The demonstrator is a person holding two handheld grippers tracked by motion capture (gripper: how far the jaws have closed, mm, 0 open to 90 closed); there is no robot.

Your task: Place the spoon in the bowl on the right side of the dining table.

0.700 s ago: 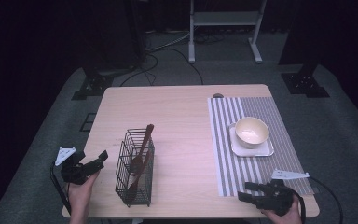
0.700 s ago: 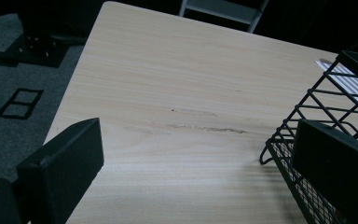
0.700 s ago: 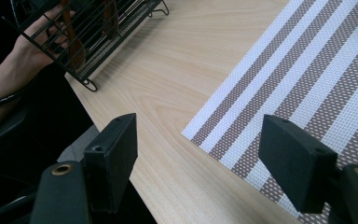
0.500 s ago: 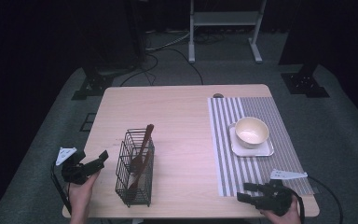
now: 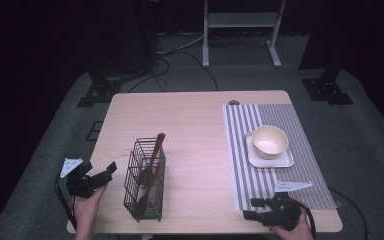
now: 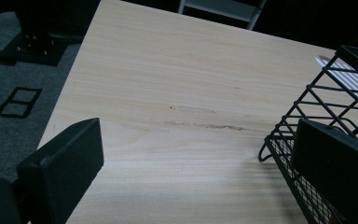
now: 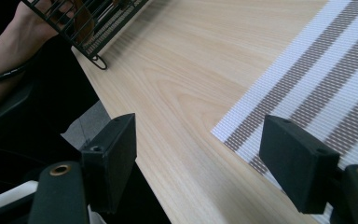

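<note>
From above I see my left claw point(image 5: 111, 170) at the table's near left edge, its jaws spread wide with nothing between them, pointing at the black wire basket point(image 5: 145, 186) just beside it. My right claw point(image 5: 252, 209) sits at the near right edge, at the corner of the striped placemat point(image 5: 275, 125), jaws likewise apart and empty, aimed leftward along the table point(image 5: 190, 130). That high view alone gives me the basket's contents: a dark wooden spoon point(image 5: 152, 162) leaning out of the top, its handle tilted up and away. It also shows the cream bowl point(image 5: 269, 141) standing on a pale square plate point(image 5: 286, 161) on the mat, well apart from both claws. My left claw's own camera adds what the overhead cannot: the basket point(image 6: 307, 121) is thin rod framing with a fine mesh floor, its lower corner right beside one blocky, matte black jaw, and the light wood has a faint scuff across its grain. My right claw's camera shows the mat point(image 7: 317, 79) as a coarse woven weave in white and brown bands, its corner lying between my two jaws, with the basket point(image 7: 88, 23) far off and my other hand point(image 7: 23, 28) behind its wires.
</note>
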